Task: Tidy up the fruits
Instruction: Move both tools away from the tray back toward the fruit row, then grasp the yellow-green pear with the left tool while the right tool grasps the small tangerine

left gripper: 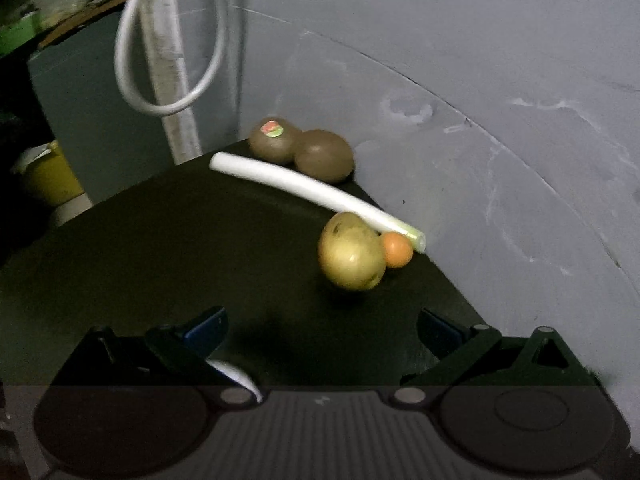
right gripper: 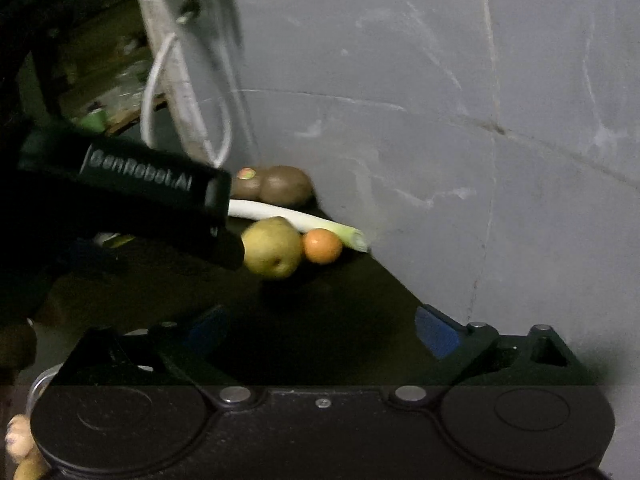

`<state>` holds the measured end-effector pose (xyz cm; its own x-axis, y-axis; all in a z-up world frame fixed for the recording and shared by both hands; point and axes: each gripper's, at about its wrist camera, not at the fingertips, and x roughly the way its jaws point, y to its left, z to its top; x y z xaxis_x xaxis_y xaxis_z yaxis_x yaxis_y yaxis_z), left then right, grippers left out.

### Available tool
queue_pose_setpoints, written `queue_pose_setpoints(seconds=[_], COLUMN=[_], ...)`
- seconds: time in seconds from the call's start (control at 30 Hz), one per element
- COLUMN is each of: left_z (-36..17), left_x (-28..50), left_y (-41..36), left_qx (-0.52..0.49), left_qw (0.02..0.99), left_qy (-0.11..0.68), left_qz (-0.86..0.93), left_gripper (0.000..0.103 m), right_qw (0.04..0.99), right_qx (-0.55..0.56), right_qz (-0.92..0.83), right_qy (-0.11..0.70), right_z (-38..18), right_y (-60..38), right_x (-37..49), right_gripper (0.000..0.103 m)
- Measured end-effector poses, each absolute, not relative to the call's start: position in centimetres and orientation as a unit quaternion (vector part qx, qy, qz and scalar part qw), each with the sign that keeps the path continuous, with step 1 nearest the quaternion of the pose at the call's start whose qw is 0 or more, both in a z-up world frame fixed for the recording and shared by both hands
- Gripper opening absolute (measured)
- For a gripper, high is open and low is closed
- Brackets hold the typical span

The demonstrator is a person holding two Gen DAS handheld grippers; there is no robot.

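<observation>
my left gripper and right gripper both stand wide, holding nothing. ahead on the dark table: a yellow pear touching a small orange, a leek stalk just behind them, and two kiwis side by side against the grey wall.

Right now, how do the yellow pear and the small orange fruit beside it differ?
The yellow pear is clearly bigger than the small orange fruit. The pear is yellow-green with dark specks; the orange fruit is plain bright orange. The pear lies nearer the left gripper; the orange fruit sits nearer the wall. Both rest on the dark table, against the leek.
</observation>
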<state>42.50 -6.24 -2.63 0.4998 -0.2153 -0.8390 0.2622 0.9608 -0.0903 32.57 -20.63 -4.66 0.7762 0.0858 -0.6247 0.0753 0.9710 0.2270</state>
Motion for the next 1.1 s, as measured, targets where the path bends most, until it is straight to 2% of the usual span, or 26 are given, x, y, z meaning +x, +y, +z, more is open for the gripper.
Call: queue_pose_setpoints(seconds=[0.43, 0.63, 0.83, 0.93, 1.0, 1.03, 1.1], left_z=[-5.9, -6.7, -7.7, -7.8, -7.9, -7.9, -7.8], left_x=[47.6, 48.9, 50.0, 50.1, 50.2, 50.2, 50.2], left_y=[-9.3, -8.9, -8.6, -8.5, -8.1, -8.0, -7.8], left_qx=[0.063, 0.035, -0.008, -0.015, -0.027, -0.033, -0.028], left_qw=[0.855, 0.851, 0.842, 0.845, 0.844, 0.843, 0.846], left_qy=[0.494, 0.503, 0.514, 0.507, 0.507, 0.506, 0.503], left_qz=[-0.148, -0.148, -0.164, -0.166, -0.174, -0.18, -0.175], left_gripper=[0.102, 0.088, 0.076, 0.074, 0.066, 0.059, 0.059], right_qw=[0.933, 0.931, 0.93, 0.93, 0.929, 0.928, 0.929], right_qx=[0.153, 0.162, 0.163, 0.16, 0.162, 0.164, 0.162], right_qz=[-0.067, -0.072, -0.073, -0.072, -0.071, -0.07, -0.067], right_qy=[0.32, 0.319, 0.321, 0.323, 0.326, 0.326, 0.326], right_z=[-7.1, -7.4, -7.9, -8.0, -8.2, -8.3, -8.4], right_y=[-20.7, -20.6, -20.8, -20.7, -20.8, -20.8, -20.6], right_x=[35.4, 35.9, 36.2, 36.4, 36.4, 36.5, 36.7], right_gripper=[0.085, 0.078, 0.076, 0.076, 0.074, 0.073, 0.073])
